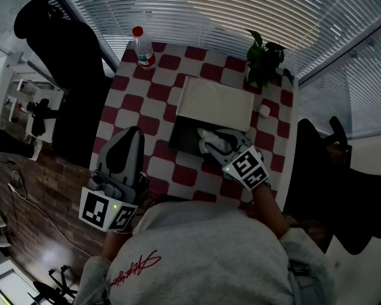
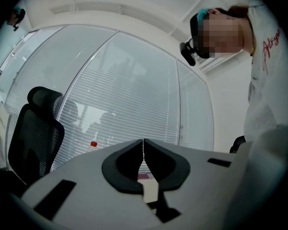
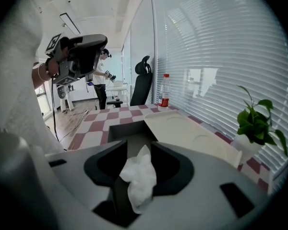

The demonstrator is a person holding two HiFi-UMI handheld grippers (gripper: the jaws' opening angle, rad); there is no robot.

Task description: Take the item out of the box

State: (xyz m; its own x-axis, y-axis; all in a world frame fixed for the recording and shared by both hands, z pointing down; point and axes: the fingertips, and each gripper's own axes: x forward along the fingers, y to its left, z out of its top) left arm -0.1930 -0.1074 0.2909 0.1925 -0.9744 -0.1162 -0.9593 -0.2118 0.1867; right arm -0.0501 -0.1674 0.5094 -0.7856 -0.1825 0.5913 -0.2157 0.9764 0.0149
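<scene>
Grey sweatshirt (image 1: 203, 253) of the person fills the bottom of the head view. Just above it, at lower left, the left gripper (image 1: 131, 134) is held off the edge of the checked table (image 1: 146, 100). Its own view shows its jaws pressed together with nothing between them.

Right of centre, the right gripper (image 1: 211, 142) reaches over an open dark box (image 1: 181, 140), whose pale lid (image 1: 216, 103) lies folded back toward the top of the frame. Its jaws are clamped on a crumpled white tissue (image 3: 140, 174), which sits above the box's near end.

The tissue looks very light, soft and easily torn. It should lift with almost no effort, and a pinch on the bunched middle, as here, seems safest.

The gripper hides most of the box's inside, so it is unclear whether the tissue's lower end has cleared the rim or whether anything else lies in there. A bottle (image 1: 141, 46) and a potted plant (image 1: 263, 56) stand at the table's far end.
</scene>
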